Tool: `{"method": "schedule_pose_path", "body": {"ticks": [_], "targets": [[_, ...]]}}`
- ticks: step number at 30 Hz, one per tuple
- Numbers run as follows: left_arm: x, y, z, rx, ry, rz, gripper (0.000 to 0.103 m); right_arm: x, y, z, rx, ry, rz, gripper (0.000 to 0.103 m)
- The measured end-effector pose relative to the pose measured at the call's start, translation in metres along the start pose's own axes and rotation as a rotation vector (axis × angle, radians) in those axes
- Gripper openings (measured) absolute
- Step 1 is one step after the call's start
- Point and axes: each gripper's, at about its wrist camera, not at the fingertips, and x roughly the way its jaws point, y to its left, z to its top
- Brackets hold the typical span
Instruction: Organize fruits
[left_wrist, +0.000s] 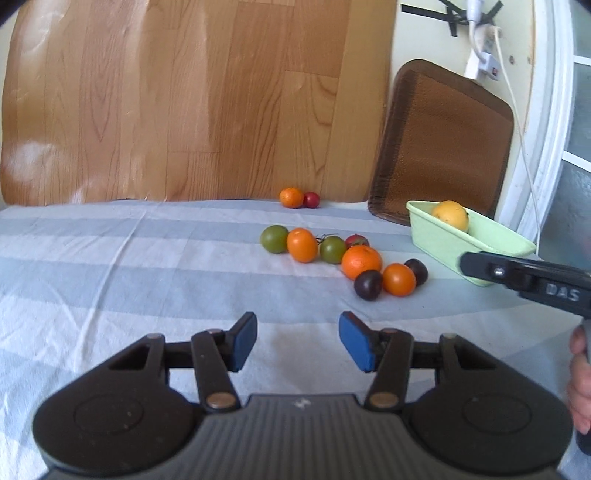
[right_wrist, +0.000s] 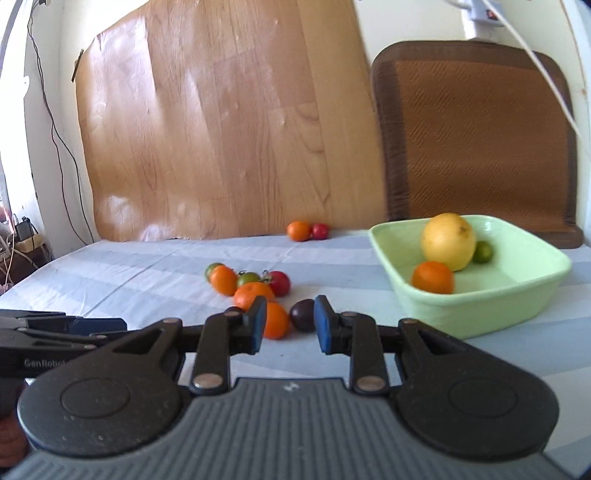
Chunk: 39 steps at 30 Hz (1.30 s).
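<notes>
A pale green tray (right_wrist: 517, 299) on the right holds a yellow lemon (right_wrist: 448, 242), an orange (right_wrist: 432, 277) and a small lime (right_wrist: 483, 252); the tray also shows in the left wrist view (left_wrist: 443, 243). A cluster of oranges (left_wrist: 361, 261), green fruits (left_wrist: 274, 239), red tomatoes and dark plums (left_wrist: 368, 284) lies on the cloth. My left gripper (left_wrist: 298, 341) is open and empty, short of the cluster. My right gripper (right_wrist: 290, 325) is open and empty, with a dark plum (right_wrist: 302, 314) and an orange (right_wrist: 275, 320) just beyond its fingertips.
An orange (left_wrist: 291, 197) and a red tomato (left_wrist: 311, 199) sit at the table's back edge against a wood-pattern board (left_wrist: 184, 103). A brown mat (right_wrist: 480, 133) leans behind the tray. The table has a blue-striped cloth (left_wrist: 129, 266). A white cable hangs on the right.
</notes>
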Motion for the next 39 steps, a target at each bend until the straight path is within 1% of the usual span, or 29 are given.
{"method": "schedule_pose_path", "body": {"ticks": [3,5,6,7,9,11,15,19,23,26,39], "targets": [[-0.001,0.001,0.000,-0.006,-0.006,-0.013,0.050,0.008,0.002,0.004,0.028,-0.001,0.006,0.031],[-0.001,0.004,0.001,-0.021,-0.005,-0.020,0.050,0.013,0.000,0.000,0.032,-0.006,-0.001,0.031],[0.000,0.005,0.001,-0.030,-0.003,-0.023,0.050,0.017,-0.002,-0.004,0.038,0.006,-0.005,0.031],[0.000,0.006,0.001,-0.037,-0.001,-0.025,0.050,0.022,-0.006,-0.004,0.060,0.041,-0.002,0.031],[0.001,0.007,0.001,-0.045,0.006,-0.030,0.050,0.019,-0.014,-0.004,0.105,0.029,0.007,0.031],[0.002,0.008,0.001,-0.050,0.009,-0.032,0.050,0.016,-0.017,-0.005,0.123,0.019,0.017,0.031],[0.003,0.009,0.001,-0.065,0.013,-0.030,0.050,0.014,-0.013,-0.005,0.102,0.018,0.029,0.031],[0.005,0.011,0.002,-0.076,0.019,-0.026,0.050,0.015,-0.014,-0.005,0.108,0.023,0.032,0.031],[0.005,0.010,0.002,-0.074,0.019,-0.023,0.050,0.015,-0.014,-0.005,0.105,0.024,0.033,0.031],[0.005,0.010,0.002,-0.073,0.017,-0.021,0.054,0.015,-0.014,-0.005,0.106,0.024,0.030,0.031],[0.004,0.009,0.002,-0.064,0.012,-0.016,0.054,0.015,-0.015,-0.005,0.101,0.020,0.031,0.031]]}}
